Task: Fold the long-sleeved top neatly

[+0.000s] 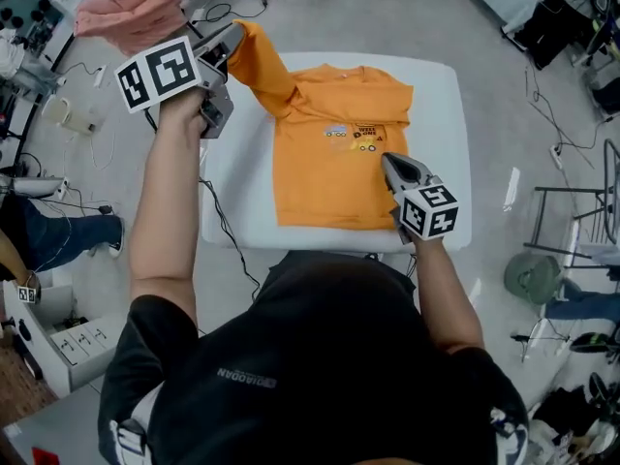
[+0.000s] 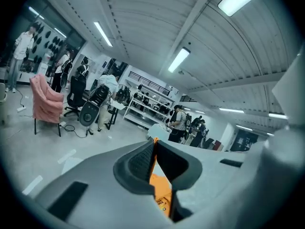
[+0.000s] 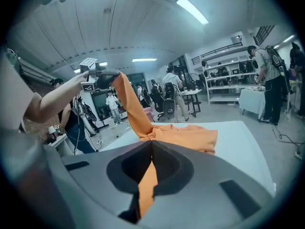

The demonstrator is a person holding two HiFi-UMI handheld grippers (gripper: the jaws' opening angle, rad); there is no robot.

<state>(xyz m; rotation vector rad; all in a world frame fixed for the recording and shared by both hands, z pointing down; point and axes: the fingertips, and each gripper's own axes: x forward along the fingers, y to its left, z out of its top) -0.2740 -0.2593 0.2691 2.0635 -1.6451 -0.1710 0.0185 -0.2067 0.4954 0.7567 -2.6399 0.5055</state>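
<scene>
Aloft, left gripper (image 1: 237,29) clamps sleeve (image 1: 266,66); right gripper (image 1: 387,159) clamps top (image 1: 325,177) on table (image 1: 441,134).

chest print (image 1: 355,136) tiny, perhaps vehicles, table (image 1: 446,95) edge partly hidden

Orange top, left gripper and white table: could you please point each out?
orange top (image 1: 329,177), head view, flat body below the print.
left gripper (image 1: 234,33), head view, between its fingertips.
white table (image 1: 441,129), head view, bare surface right of the top.
</scene>
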